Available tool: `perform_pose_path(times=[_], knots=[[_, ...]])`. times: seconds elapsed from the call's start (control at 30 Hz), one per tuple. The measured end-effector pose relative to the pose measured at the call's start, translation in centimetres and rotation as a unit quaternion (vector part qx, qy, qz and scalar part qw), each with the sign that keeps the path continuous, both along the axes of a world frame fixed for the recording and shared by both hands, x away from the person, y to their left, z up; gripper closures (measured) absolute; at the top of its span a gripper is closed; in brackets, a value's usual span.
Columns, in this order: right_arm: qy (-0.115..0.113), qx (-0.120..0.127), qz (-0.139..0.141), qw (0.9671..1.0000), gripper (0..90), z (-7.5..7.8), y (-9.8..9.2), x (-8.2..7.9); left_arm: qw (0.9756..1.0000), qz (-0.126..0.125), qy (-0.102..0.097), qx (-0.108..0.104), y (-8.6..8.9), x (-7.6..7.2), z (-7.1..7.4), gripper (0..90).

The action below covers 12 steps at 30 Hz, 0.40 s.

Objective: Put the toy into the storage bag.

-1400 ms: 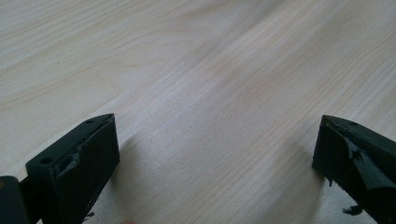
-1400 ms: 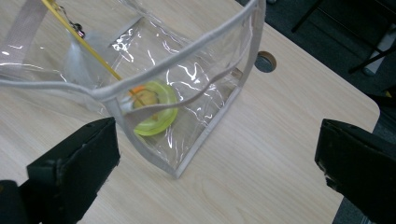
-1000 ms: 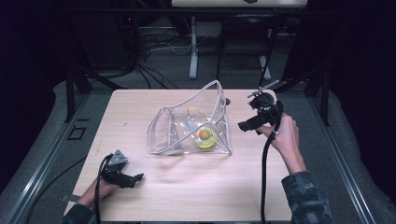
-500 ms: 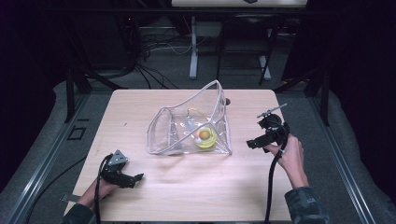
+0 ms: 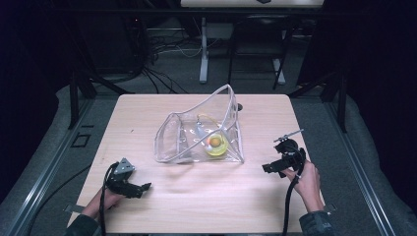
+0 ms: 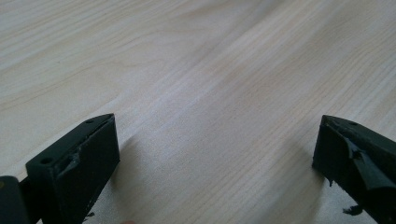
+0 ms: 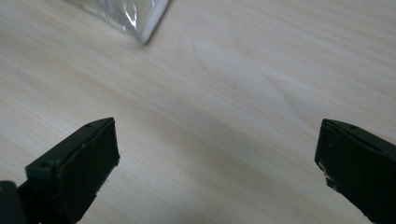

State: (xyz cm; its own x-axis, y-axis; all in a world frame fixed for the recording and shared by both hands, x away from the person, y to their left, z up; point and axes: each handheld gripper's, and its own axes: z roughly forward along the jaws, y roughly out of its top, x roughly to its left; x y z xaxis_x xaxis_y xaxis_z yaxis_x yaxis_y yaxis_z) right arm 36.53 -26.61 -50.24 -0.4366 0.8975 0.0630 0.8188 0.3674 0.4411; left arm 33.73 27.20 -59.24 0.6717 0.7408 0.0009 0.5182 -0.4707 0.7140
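Lowered toward the wooden table (image 5: 162,105), the right gripper (image 5: 269,168) spreads its fingers, empty like the left gripper (image 5: 143,188).

clear pouch (image 5: 196,135), yellow-orange toy (image 5: 215,143), pale wood table (image 5: 147,113)

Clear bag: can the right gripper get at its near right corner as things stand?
Probably yes. The right gripper sits to the right of the clear bag with jaws wide open, and bare table lies between them. In the right gripper view the bag's corner shows ahead, nothing in the way.
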Motion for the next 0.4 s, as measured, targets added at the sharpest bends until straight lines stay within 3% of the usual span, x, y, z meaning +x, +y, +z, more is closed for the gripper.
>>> perform_pose_path(times=[0.03,0.33,0.4], knots=[[0.011,-0.012,0.006,0.9998,0.0,-0.3,0.0,0.0,1.0000,0.000,0.000,0.000,0.0,0.0,0.0,0.2],[0.018,-0.020,0.011,0.9996,0.0,-1.7,0.0,-0.5,1.0000,-0.001,0.000,0.001,0.0,0.0,0.0,0.2],[0.026,-0.032,0.015,0.9990,0.0,-2.1,0.1,-0.5,1.0000,0.000,0.000,0.000,0.0,0.0,0.0,0.2]])
